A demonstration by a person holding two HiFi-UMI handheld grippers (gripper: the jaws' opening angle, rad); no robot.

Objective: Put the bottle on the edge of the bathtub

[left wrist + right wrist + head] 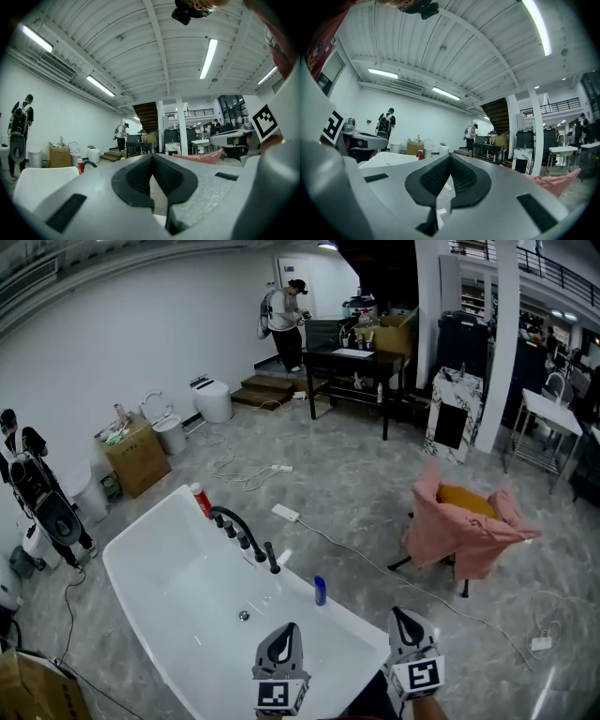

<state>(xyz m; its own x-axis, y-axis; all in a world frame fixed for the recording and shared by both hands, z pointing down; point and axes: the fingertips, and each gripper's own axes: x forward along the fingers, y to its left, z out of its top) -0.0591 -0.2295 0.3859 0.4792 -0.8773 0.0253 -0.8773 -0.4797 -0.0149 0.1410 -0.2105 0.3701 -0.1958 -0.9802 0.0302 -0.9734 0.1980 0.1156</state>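
A white bathtub lies slantwise below me, with a black faucet on its right rim. A small blue bottle stands upright on that rim, near my grippers. At the tub's far end, on the rim, stands a red bottle, also in the left gripper view and the right gripper view. My left gripper is over the tub's near end, shut and empty. Just right of the tub's near corner my right gripper is shut too, holding nothing. Both point up and away from the bottles.
A chair under a pink cloth stands to the right. A power strip and cables lie on the floor beside the tub. A cardboard box and bins line the left wall. A person stands by a black table at the back.
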